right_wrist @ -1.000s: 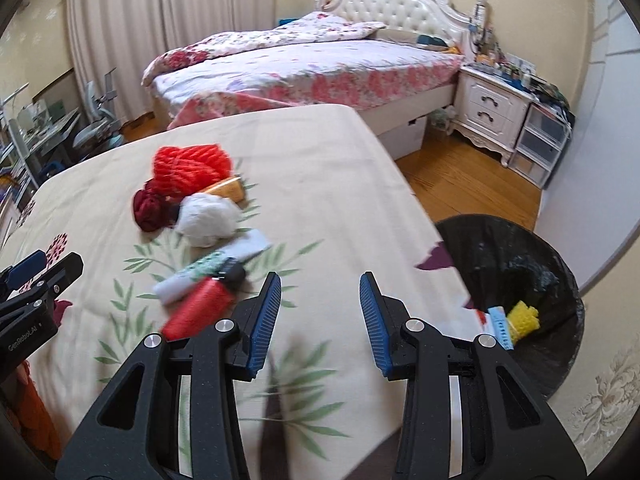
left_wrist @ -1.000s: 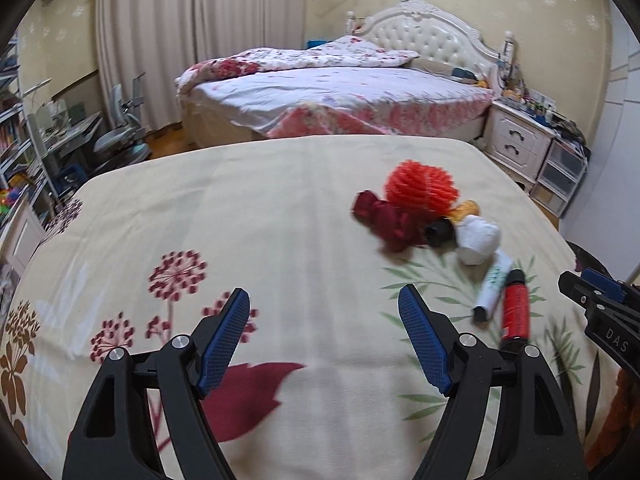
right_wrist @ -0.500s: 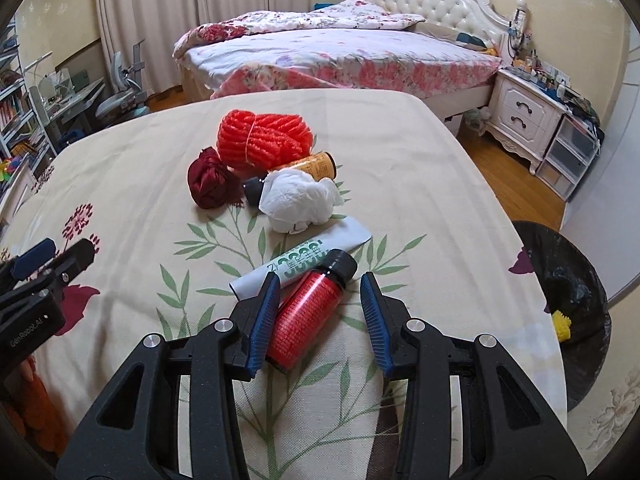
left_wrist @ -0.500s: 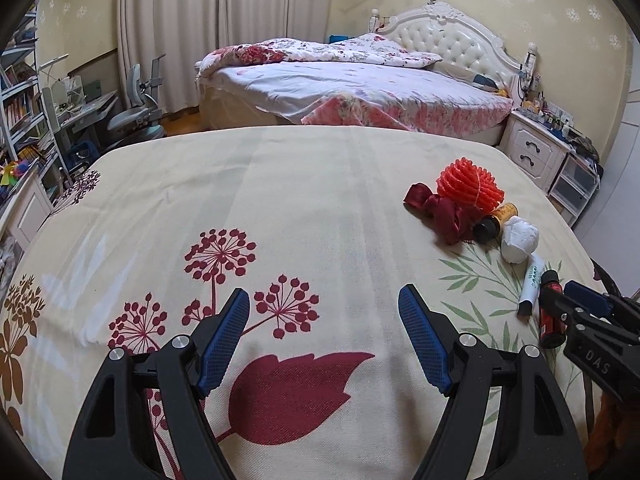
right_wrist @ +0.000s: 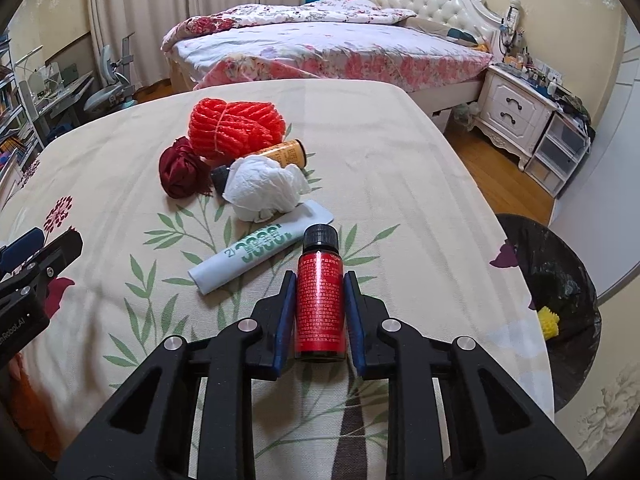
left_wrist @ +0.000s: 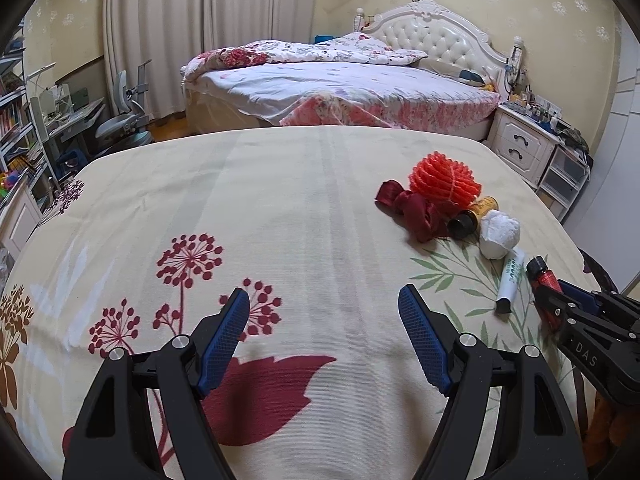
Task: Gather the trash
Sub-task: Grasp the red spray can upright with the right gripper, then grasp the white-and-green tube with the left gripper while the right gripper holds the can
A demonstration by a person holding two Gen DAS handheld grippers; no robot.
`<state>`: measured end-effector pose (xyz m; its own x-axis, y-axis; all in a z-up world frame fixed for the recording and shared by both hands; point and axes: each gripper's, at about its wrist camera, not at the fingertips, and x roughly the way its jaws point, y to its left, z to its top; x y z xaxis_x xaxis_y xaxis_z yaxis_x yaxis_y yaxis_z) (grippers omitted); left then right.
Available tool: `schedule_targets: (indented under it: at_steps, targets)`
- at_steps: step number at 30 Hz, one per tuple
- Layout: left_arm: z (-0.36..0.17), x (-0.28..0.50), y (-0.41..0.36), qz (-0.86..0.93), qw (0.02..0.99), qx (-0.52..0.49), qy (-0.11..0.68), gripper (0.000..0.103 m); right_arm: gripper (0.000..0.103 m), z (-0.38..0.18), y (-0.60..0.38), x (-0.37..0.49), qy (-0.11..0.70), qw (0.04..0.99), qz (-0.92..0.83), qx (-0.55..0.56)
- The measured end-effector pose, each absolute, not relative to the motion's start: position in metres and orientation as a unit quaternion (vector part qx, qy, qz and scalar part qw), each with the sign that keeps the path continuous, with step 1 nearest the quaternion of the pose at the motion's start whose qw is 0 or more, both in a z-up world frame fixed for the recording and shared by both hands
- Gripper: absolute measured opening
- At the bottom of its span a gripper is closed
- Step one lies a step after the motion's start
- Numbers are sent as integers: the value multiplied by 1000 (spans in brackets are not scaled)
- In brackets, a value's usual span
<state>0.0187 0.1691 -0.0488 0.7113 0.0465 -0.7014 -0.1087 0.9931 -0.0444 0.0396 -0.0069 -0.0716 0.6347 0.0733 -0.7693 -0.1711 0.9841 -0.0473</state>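
Right gripper (right_wrist: pixel 319 308): your two blue pads are clamped on the red bottle (right_wrist: pixel 320 300), one on each side of its label; the black cap points away from you.
Left gripper (left_wrist: pixel 324 336): your jaws stand wide apart with nothing between them, over bare printed cloth on the left part of the table.
Red bottle: it lies along your fingers, low over the tablecloth (right_wrist: pixel 380 152); whether its underside touches the cloth cannot be told.
Table edge: the cloth's right edge runs from far centre to near right, and just past it, lower, sits the black-lined trash bin (right_wrist: pixel 560 264) with a yellow piece (right_wrist: pixel 547 322) inside.
Open room: bare cloth lies between the bottle and that right edge, with nothing standing on it.
Near neighbour: the white-and-green tube (right_wrist: pixel 260 252) lies just left of the bottle, its flat end close to the cap.
Farther pile: a crumpled white tissue (right_wrist: pixel 264 188), an orange bottle (right_wrist: pixel 286 154) with a dark cap, a dark red cloth (right_wrist: pixel 180 168) and an orange net bundle (right_wrist: pixel 236 130) cluster together beyond the tube.
Room beyond: a bed (right_wrist: pixel 340 48) stands far off, a white nightstand (right_wrist: pixel 516 110) to its right.
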Motion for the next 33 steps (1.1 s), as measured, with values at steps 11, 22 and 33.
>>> schedule_targets:
  at_steps: [11,22,33]
  targets:
    - [-51,31,127,-3,923,-17,384,75,23,-75,-51,53,426,903,32,-38]
    - [-52,49,82,-52,920,12,388,75,23,-75,-73,61,424,905,26,-21]
    - [-59,69,51,-93,906,40,412,72,23,-75,-79,63,423,905,33,-11]
